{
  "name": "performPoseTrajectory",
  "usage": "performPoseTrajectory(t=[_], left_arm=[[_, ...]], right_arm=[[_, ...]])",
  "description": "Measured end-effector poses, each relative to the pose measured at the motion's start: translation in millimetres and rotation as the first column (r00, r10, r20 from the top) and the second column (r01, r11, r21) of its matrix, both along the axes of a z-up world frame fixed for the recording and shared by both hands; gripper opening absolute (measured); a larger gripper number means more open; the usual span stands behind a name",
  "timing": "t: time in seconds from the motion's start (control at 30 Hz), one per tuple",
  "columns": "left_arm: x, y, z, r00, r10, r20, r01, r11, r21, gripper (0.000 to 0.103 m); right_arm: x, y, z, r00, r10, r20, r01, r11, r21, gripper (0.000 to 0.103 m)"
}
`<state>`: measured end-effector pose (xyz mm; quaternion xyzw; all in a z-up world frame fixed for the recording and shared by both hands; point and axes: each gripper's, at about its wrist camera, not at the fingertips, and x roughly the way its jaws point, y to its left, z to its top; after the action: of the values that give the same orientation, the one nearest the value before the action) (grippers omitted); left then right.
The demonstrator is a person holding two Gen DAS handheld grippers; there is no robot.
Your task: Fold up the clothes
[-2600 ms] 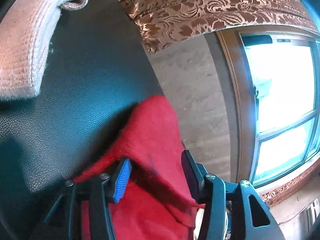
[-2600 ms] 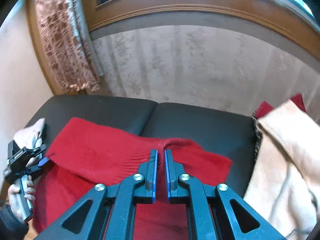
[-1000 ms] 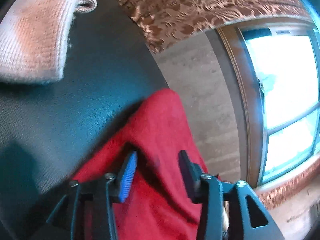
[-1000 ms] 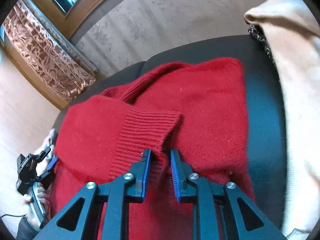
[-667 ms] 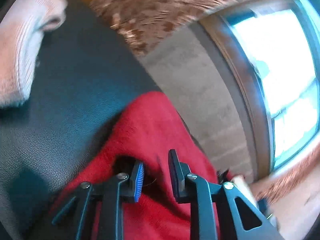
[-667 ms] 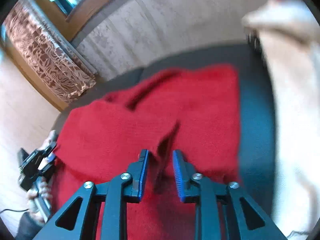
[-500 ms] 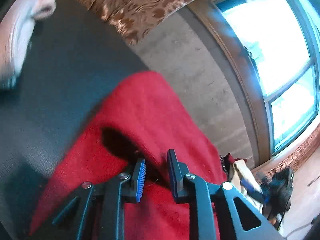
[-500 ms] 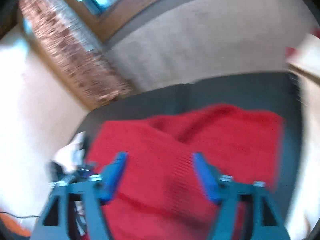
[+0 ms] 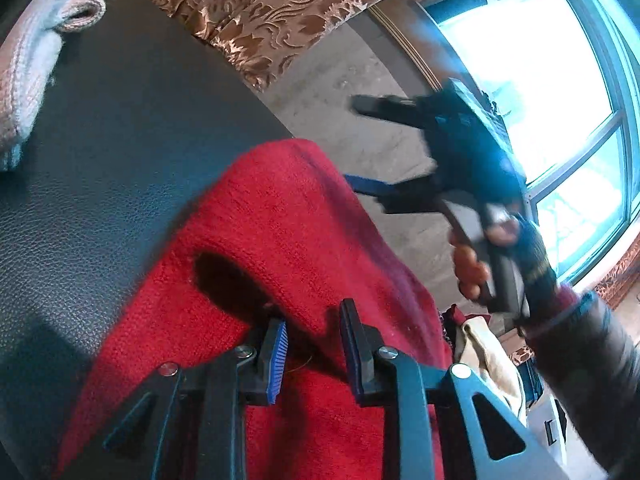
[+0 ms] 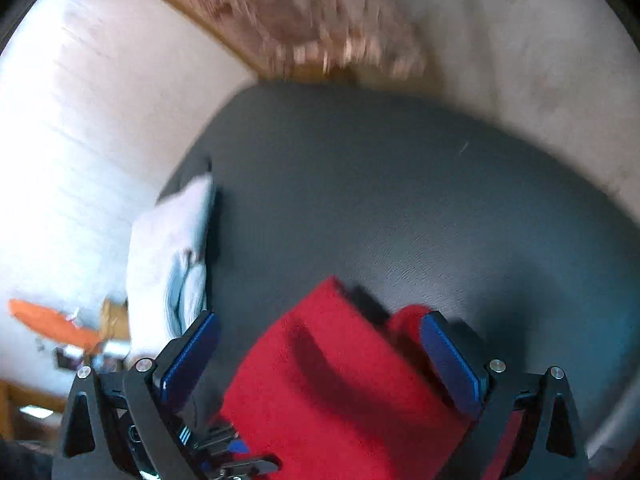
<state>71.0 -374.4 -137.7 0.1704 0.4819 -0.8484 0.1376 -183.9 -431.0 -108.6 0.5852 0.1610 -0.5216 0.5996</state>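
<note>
A red sweater [image 9: 288, 240] lies on a dark leather seat [image 9: 100, 168]. My left gripper [image 9: 316, 344] has a raised fold of the sweater's edge between its pads, with a dark hollow under the fold. Its jaws are opening slightly, and the cloth still fills the gap. In the left wrist view my right gripper [image 9: 352, 140] hangs blurred above the sweater's far side, held by a hand [image 9: 472, 268]. Its jaws are opening and stand wide with nothing gripped. In its own view the right gripper [image 10: 318, 320] hovers over a corner of the red sweater [image 10: 332, 380].
A pale pink knitted garment [image 9: 32, 80] lies at the seat's left end, seen white [image 10: 176, 260] in the right wrist view. A patterned curtain [image 9: 260, 12], a window [image 9: 540, 80] and a wall close off the back. A cream garment [image 9: 484, 352] lies beyond the sweater.
The right gripper let go of the red sleeve cuff, opened wide and swung fast to the sweater's left end. The left gripper closed on the sweater's fold and rolled.
</note>
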Motion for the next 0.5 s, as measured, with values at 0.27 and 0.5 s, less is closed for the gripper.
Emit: performPoseTrajectory(t=[0.27,0.5], left_arm=[[0,1,-1,1.000,-0.009,-0.005,0.009,1.000,0.003,0.024],[-2,4,-1,1.000,-0.013,0.000,0.013,1.000,0.000,0.024]], right_arm=[[44,-9,-7,0.911,0.295,0.289,-0.304,0.953,-0.015,0.103],[24,-23,-16,0.916,0.083,0.393,0.020,0.968,-0.251,0.103]])
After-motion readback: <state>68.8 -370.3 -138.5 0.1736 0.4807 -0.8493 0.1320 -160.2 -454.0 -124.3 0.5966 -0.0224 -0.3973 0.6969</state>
